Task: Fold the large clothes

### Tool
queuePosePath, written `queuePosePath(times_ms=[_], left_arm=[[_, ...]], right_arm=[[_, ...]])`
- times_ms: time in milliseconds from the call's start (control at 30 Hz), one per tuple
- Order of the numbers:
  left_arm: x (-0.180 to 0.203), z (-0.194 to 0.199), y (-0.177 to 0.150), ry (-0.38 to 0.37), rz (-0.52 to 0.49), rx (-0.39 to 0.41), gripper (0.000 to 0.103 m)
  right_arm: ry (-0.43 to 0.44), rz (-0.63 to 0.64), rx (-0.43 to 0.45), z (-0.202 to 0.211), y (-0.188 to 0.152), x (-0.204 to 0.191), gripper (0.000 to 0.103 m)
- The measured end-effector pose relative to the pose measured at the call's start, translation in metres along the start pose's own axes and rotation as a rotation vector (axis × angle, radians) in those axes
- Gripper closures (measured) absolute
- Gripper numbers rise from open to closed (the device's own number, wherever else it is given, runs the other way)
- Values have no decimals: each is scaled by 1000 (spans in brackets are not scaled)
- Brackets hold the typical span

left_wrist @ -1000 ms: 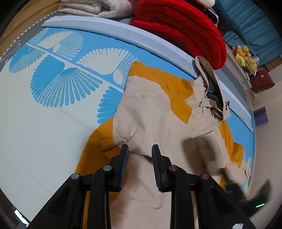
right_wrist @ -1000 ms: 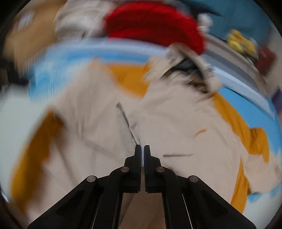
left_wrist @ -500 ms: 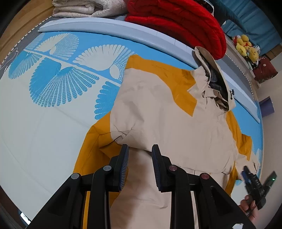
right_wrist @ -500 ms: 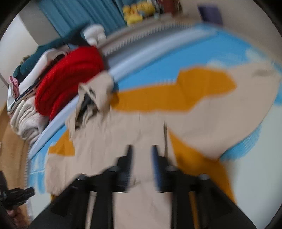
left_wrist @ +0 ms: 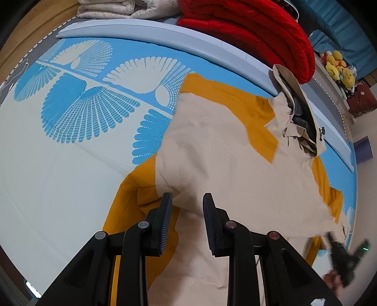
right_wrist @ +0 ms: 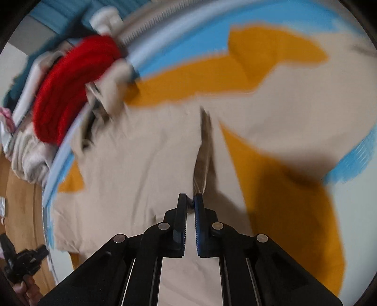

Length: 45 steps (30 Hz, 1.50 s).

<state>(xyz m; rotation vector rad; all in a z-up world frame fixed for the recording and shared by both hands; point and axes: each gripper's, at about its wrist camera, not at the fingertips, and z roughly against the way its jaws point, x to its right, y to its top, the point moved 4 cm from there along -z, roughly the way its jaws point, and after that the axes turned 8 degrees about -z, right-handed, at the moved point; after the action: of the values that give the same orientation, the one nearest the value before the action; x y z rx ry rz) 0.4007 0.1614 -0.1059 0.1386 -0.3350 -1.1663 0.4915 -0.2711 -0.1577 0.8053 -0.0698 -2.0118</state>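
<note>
A beige and orange jacket lies spread across the frame's centre on a bed. Right tongs pinch a fabric ridge; left tongs hover apart. Next, likely folding that side inward.

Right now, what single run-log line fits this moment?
task: fold jacket | left gripper: open over fabric | right gripper: shut, pinching fabric fold | surface: mat

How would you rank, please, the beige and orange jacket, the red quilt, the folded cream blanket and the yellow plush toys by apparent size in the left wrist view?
1. Beige and orange jacket, by far the largest.
2. Red quilt.
3. Folded cream blanket, partly cut off by the frame, so its place is unsure.
4. Yellow plush toys, smallest, though also farthest away.
</note>
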Motion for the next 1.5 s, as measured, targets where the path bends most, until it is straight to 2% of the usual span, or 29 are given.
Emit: queuePosePath(times_ms=[67, 133, 233, 300, 333, 433, 467, 500, 567, 600, 667, 700, 867, 967, 1133, 1300, 1500], left_arm=[[3, -6, -1, 11, -14, -5, 79], [7, -16, -3, 11, -34, -18, 79], [9, -33, -9, 27, -54, -45, 79], [9, -44, -13, 21, -47, -68, 79], [8, -51, -15, 18, -43, -84, 79], [7, -63, -20, 23, -51, -101, 79], [5, -70, -23, 30, -59, -118, 79], [4, -78, -26, 37, -60, -138, 79], [-2, -91, -32, 48, -48, -179, 79], [-4, -95, -34, 51, -42, -193, 79], [-3, -96, -37, 60, -37, -200, 79], [-1, -93, -36, 61, -44, -195, 79], [34, -63, -30, 25, -144, -119, 78], [56, -49, -34, 48, -237, -75, 74], [85, -33, -42, 43, -323, -40, 69], [113, -21, -52, 26, -386, -14, 66], [127, -1, -62, 14, -416, 7, 64]], right_arm=[[4, -3, 99, 23, 15, -2, 97], [-24, -21, 138, 31, 25, 6, 97], [-85, -59, 63, 11, 28, 27, 93], [-183, -92, 90, 11, 27, 41, 93], [-199, -95, 109, 12, 27, 43, 92], [-155, -62, 141, 14, 30, 34, 86], [-121, -45, 125, 13, 29, 32, 84], [-67, -32, 74, 3, 26, 28, 80], [-24, -36, -30, -20, 20, 24, 73], [-32, -35, -87, -31, 13, 27, 70], [-150, -15, -190, -54, 0, 40, 69], [-153, -22, -194, -57, -3, 44, 69], [-164, 13, -126, -35, 2, 32, 69], [-201, 91, -54, -17, 6, 16, 69], [-250, 219, 49, 22, 16, -10, 69], [-255, 294, 98, 48, 12, -35, 69], [-255, 365, 162, 88, 9, -50, 69]])
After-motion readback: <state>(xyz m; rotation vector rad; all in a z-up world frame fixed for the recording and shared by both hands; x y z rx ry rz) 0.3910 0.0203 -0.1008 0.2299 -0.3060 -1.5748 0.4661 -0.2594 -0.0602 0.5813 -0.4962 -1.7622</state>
